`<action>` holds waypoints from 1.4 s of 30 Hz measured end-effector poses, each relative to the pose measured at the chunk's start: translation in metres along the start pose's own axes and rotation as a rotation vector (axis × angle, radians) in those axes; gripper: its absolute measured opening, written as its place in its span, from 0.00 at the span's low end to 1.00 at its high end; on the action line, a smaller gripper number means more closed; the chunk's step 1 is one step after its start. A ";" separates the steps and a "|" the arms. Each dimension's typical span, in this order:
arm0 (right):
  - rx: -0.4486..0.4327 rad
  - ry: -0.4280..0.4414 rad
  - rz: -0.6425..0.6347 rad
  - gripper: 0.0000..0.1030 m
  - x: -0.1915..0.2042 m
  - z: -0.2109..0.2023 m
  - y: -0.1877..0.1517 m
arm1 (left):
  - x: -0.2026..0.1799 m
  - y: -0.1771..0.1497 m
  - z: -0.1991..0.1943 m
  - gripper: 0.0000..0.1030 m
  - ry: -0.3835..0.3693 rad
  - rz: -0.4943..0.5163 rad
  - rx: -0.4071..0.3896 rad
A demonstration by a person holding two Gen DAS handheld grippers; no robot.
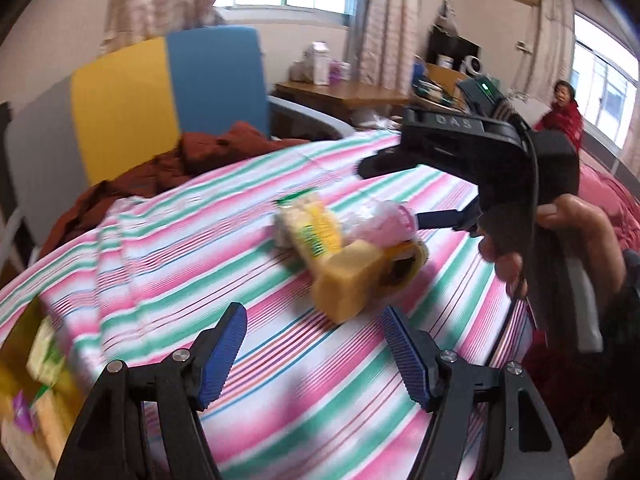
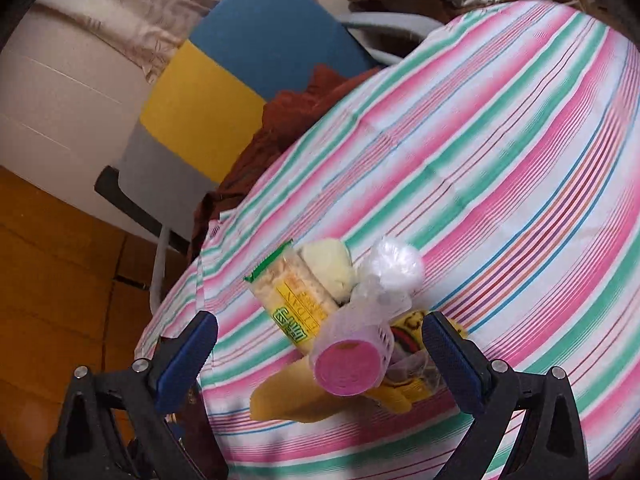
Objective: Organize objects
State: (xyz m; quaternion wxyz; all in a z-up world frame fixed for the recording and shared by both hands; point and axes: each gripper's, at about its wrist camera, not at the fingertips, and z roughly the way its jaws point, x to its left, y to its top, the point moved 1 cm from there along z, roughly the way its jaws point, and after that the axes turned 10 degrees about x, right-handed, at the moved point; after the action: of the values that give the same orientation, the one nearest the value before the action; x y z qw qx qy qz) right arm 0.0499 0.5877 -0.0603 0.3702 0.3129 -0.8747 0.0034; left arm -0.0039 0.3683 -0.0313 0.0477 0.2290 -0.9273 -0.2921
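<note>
while the pile of small objects lies heaped on the striped bed sheet [image 2: 500, 128], the step in hand is judged to be a first pick from that pile; the bed is the largest thing in view, and the heap sits near its edge, towards the floor side in the right wrist view; behind it a blue and yellow panel [image 1: 168, 92] is propped, and a rust-brown cloth [image 1: 160, 176] is bunched at the sheet's far edge, well apart from the heap; a wooden desk [image 1: 340, 94] with clutter stands farther back, and a person in red [image 1: 562, 114] is seen beyond the bed; none of these is judged to block the reach.

the right tool [image 2: 320, 354] is held spread, its jaws wide on either side of the pink-capped container [image 2: 350, 364], which lies on top of the heap with a clear plastic bag [image 2: 390, 276] crumpled against it; nothing is yet pinched; the left tool [image 1: 314, 346] is likewise spread and empty, hovering short of the yellow block [image 1: 350, 280]; the cracker packet [image 2: 294, 304] rests beside a pale round item [image 2: 328, 266], touching the rest.

a clean pick is judged to need the topmost item taken first, since everything overlaps; the loose bag may be caught between the pads and dragged along, and the soft sheet may let things roll; motion blur hides finer contact.
</note>
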 end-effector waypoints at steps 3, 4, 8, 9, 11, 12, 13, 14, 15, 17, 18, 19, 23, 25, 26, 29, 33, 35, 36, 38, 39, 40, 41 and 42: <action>0.019 0.008 -0.019 1.00 0.005 0.006 0.000 | -0.006 0.014 0.021 0.69 -0.024 0.027 0.010; 0.021 0.007 -0.021 1.00 0.004 0.007 -0.002 | -0.009 0.018 0.026 0.69 -0.027 0.033 0.006; 0.036 0.008 -0.030 1.00 0.006 0.013 -0.001 | -0.010 0.031 0.056 0.69 -0.035 0.051 0.042; 0.038 0.007 -0.035 1.00 0.007 0.015 0.000 | -0.009 0.033 0.064 0.69 -0.039 0.046 0.060; 0.047 0.011 -0.045 1.00 0.007 0.016 0.001 | -0.006 0.031 0.077 0.44 -0.087 0.029 0.096; 0.052 0.008 -0.051 1.00 0.006 0.017 0.001 | -0.005 0.030 0.081 0.42 -0.103 0.016 0.109; 0.057 -0.007 -0.059 1.00 0.006 0.018 0.001 | -0.002 0.027 0.081 0.41 -0.125 -0.006 0.110; 0.062 -0.036 -0.074 0.99 0.008 0.022 0.001 | -0.001 0.022 0.079 0.38 -0.141 -0.014 0.109; 0.064 -0.072 -0.097 0.98 0.010 0.025 0.001 | -0.002 0.018 0.077 0.36 -0.143 -0.012 0.110; 0.074 -0.136 -0.131 0.82 0.011 0.030 0.000 | -0.004 0.007 0.070 0.34 -0.148 -0.008 0.108; 0.081 -0.183 -0.148 0.77 0.012 0.033 -0.001 | -0.004 0.002 0.066 0.33 -0.146 -0.011 0.107; 0.083 -0.211 -0.158 0.68 0.012 0.035 -0.001 | -0.004 -0.005 0.062 0.32 -0.150 -0.026 0.108; 0.059 -0.257 -0.144 0.49 0.006 0.032 0.002 | 0.002 -0.028 0.051 0.30 -0.175 -0.085 0.134; 0.026 -0.239 -0.147 0.45 0.008 0.024 0.003 | 0.004 -0.044 0.044 0.30 -0.173 -0.109 0.149; 0.003 -0.216 -0.144 0.44 0.009 0.017 0.003 | 0.005 -0.050 0.040 0.30 -0.171 -0.116 0.152; -0.056 -0.091 -0.114 0.44 0.007 -0.002 0.002 | 0.007 -0.064 0.029 0.30 -0.165 -0.134 0.152; -0.008 0.317 -0.042 0.43 -0.001 -0.013 0.002 | 0.002 -0.078 0.016 0.30 -0.151 -0.120 0.160; 0.020 0.293 -0.061 0.44 0.005 -0.008 0.000 | -0.001 -0.083 0.008 0.30 -0.147 -0.108 0.160; 0.041 0.261 -0.077 0.43 0.008 -0.003 -0.002 | -0.003 -0.086 0.004 0.30 -0.126 -0.103 0.156; 0.094 0.255 -0.101 0.43 0.016 0.008 -0.005 | -0.003 -0.086 0.001 0.43 -0.080 -0.107 0.155; 0.108 0.244 -0.121 0.43 0.021 0.011 -0.007 | -0.001 -0.083 0.002 0.50 -0.058 -0.113 0.159; 0.115 0.237 -0.128 0.43 0.023 0.013 -0.008 | 0.002 -0.078 -0.001 0.65 -0.030 -0.125 0.149; 0.121 0.238 -0.128 0.43 0.024 0.015 -0.009 | 0.006 -0.074 -0.002 0.74 -0.020 -0.131 0.133; 0.128 0.246 -0.129 0.43 0.024 0.015 -0.010 | 0.008 -0.068 -0.008 0.76 -0.013 -0.135 0.106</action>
State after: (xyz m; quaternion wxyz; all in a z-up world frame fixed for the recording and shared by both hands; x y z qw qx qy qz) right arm 0.0327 0.5626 -0.0579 0.4533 0.3886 -0.7988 0.0737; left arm 0.0175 0.3113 -0.0636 0.0097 0.2913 -0.9242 -0.2467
